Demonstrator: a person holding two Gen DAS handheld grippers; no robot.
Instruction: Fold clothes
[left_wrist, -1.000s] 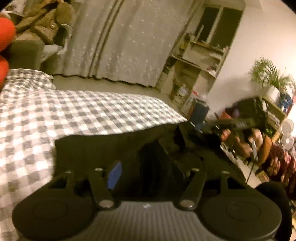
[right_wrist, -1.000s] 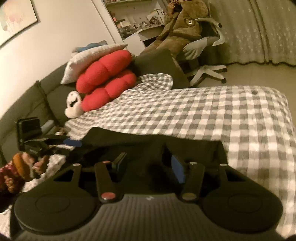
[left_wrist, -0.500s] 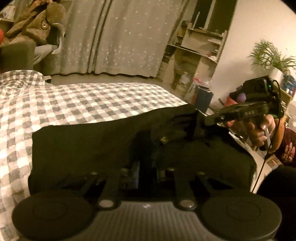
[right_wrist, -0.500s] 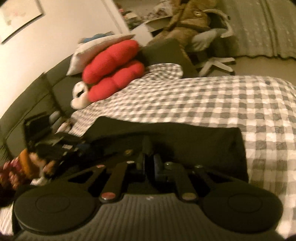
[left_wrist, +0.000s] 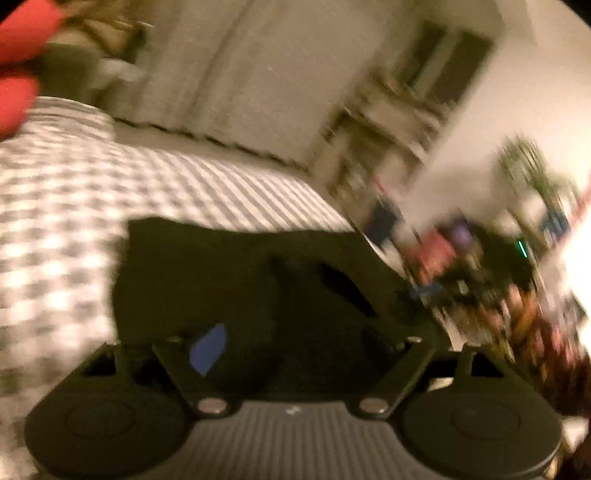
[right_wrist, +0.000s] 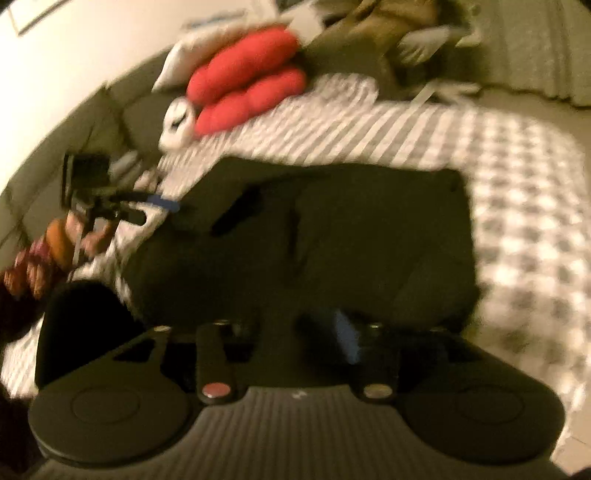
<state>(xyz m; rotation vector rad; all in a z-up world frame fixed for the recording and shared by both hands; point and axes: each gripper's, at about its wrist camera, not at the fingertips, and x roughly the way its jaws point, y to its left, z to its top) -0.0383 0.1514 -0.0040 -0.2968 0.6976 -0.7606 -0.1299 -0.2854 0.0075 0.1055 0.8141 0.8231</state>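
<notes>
A dark garment (left_wrist: 221, 266) lies folded into a rough rectangle on the grey-and-white checked bed cover (left_wrist: 55, 221). My left gripper (left_wrist: 295, 343) hovers just over its near edge, open, with one blue pad (left_wrist: 207, 350) showing and nothing between the fingers. In the right wrist view the same garment (right_wrist: 369, 229) lies flat on the cover (right_wrist: 517, 184). My right gripper (right_wrist: 291, 332) is open above its near edge, with a blue pad (right_wrist: 347, 336) visible. Each view shows the other gripper at the garment's far corner, held in a hand (right_wrist: 96, 192). Both views are motion-blurred.
Red cushions (right_wrist: 243, 85) and a white pillow lie at the head of the bed, against a dark sofa back. A curtain (left_wrist: 240, 74), shelving (left_wrist: 388, 122) and a plant (left_wrist: 528, 166) stand beyond the foot. The person's dark clothing (right_wrist: 81, 325) is at lower left.
Half a second ago both grippers were shut on the garment's edge. Both have let go and opened, and the garment now lies flat. Both cameras are moving fast.
</notes>
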